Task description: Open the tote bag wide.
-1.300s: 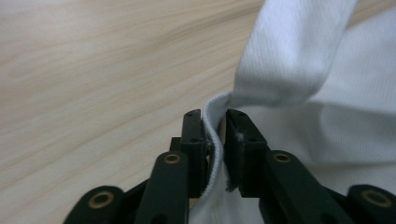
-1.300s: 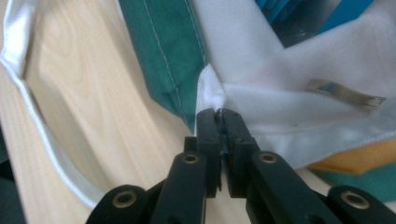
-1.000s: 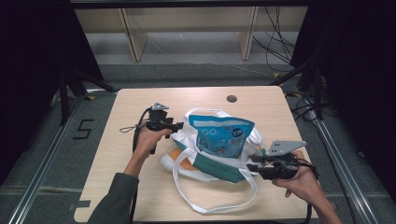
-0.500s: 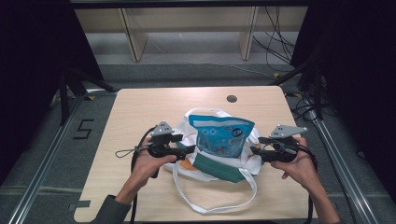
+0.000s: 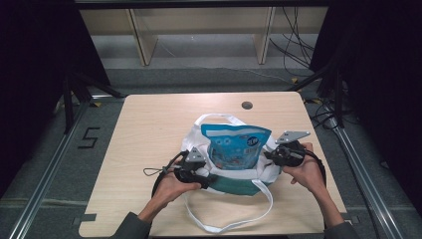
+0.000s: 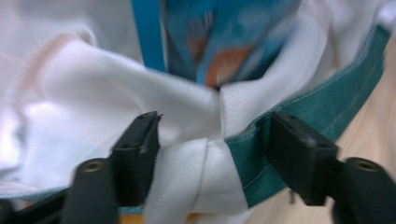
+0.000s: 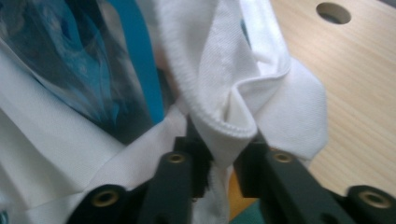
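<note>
Nearest the person, a white strap loop [image 5: 234,219] of the tote bag [image 5: 268,174] trails over the front of the wooden surface [image 5: 149,129], lying flat and touching nothing else. Just beyond it the person's two hands come in from the bottom edge, one at each side of the bag.

The left gripper [image 5: 206,177] sits at the bag's left side. In the left gripper view its jaws have just been closing a little but stand apart, with the bag's white cloth and its green hem [image 6: 299,121] bunched between them; the cloth lies against both jaws, yet whether it is pinched tight cannot be told. A thin black cable [image 5: 157,172] curls on the surface to the left of this hand.

The right gripper [image 5: 271,155] is at the bag's right rim. Its jaws have just been closing, and in the right gripper view they are nipped on a fold of white rim cloth [image 7: 233,121].

Between the two grippers a blue snack pouch [image 5: 235,145] stands upright in the bag's mouth, screening the far side of the bag. Beyond the bag a round hole [image 5: 247,105] opens in the surface near its far edge. Past that edge lie the floor, loose cables [image 5: 293,45] and pale wooden legs [image 5: 142,37].
</note>
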{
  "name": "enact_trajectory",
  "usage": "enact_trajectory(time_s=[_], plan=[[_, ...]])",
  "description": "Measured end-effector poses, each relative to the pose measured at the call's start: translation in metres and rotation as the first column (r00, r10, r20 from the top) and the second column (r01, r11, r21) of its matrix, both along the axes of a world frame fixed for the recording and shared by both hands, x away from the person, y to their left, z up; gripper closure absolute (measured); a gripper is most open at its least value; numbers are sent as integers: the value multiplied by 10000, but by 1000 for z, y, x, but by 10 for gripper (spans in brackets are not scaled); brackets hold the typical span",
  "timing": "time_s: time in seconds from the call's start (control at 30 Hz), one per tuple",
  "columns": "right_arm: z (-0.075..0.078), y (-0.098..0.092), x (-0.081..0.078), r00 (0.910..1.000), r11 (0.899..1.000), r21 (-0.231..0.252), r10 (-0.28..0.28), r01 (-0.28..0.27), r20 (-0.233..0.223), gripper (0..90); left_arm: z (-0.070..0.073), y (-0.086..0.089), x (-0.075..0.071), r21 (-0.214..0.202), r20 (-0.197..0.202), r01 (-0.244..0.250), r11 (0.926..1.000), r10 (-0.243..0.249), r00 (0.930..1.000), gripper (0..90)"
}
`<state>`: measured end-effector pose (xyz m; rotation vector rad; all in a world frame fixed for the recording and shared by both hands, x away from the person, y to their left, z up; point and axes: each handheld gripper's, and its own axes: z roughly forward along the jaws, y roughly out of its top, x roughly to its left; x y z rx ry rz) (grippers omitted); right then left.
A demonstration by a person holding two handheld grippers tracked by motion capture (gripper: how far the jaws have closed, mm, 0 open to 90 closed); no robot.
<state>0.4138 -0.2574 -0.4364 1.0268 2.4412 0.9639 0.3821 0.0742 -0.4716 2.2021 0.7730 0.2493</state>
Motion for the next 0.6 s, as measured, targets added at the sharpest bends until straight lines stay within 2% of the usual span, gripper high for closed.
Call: enact_trajectory(time_s=[0.07, 0.1, 0.13, 0.17, 0.2, 0.23, 0.3, 0.37, 0.4, 0.47, 0.5, 0.53, 0.57, 0.6], plan=[[3, -2, -2, 9998, 9997, 210, -112, 108, 191, 842, -8, -4, -3, 670, 219, 288, 9973, -303, 9993, 460], [6, -4, -2, 9992, 9998, 136, -131, 126, 386, 849, -8, -4, -3, 670, 219, 288, 9973, -303, 9993, 506], [9, -6, -1, 9973, 9999, 99, -139, 132, 716, 855, -10, -5, -5, 906, 355, 367, 9952, -401, 9986, 558], [11, -6, -3, 9980, 9991, 208, -368, 357, 517, 857, -9, -5, -10, 1089, 549, 493, 9928, -555, 9969, 583], [15, -10, 0, 9941, 9993, 205, -328, 308, 1034, 859, -9, -5, -14, 1258, 665, 675, 9898, -763, 9949, 609], [19, -10, 0, 9936, 9978, 376, -578, 544, 971, 861, -9, -5, -14, 1258, 665, 675, 9898, -763, 9949, 624], [25, -13, 5, 9875, 9958, 549, -802, 733, 1357, 863, -6, -5, -25, 1375, 687, 1123, 9841, -1226, 9901, 639], [30, -13, 12, 9829, 9921, 786, -1082, 973, 1487, 864, -1, -5, -35, 1457, 767, 1414, 9792, -1536, 9851, 657], [32, -13, 16, 9812, 9921, 716, -1136, 1034, 1559, 864, 2, -5, -40, 1280, 771, 1588, 9790, -1694, 9825, 661], [30, -11, 24, 9772, 9876, 913, -1414, 1281, 1584, 864, 5, -4, -46, 1282, 831, 1744, 9763, -1858, 9791, 662], [27, -11, 30, 9780, 9898, 739, -1327, 1221, 1608, 864, 2, -4, -46, 1357, 794, 1751, 9752, -1868, 9792, 662], [23, -9, 32, 9822, 9887, 534, -1455, 1400, 1189, 864, -3, -6, -43, 1294, 662, 1646, 9778, -1741, 9825, 661], [23, -9, 32, 9822, 9887, 534, -1455, 1400, 1189, 864, -3, -6, -43, 1294, 662, 1646, 9778, -1741, 9825, 661], [2, -3, 40, 9820, 9857, -317, -1620, 1657, 976, 866, -15, -9, -37, 1252, 284, 1589, 9793, -1636, 9861, 660]])
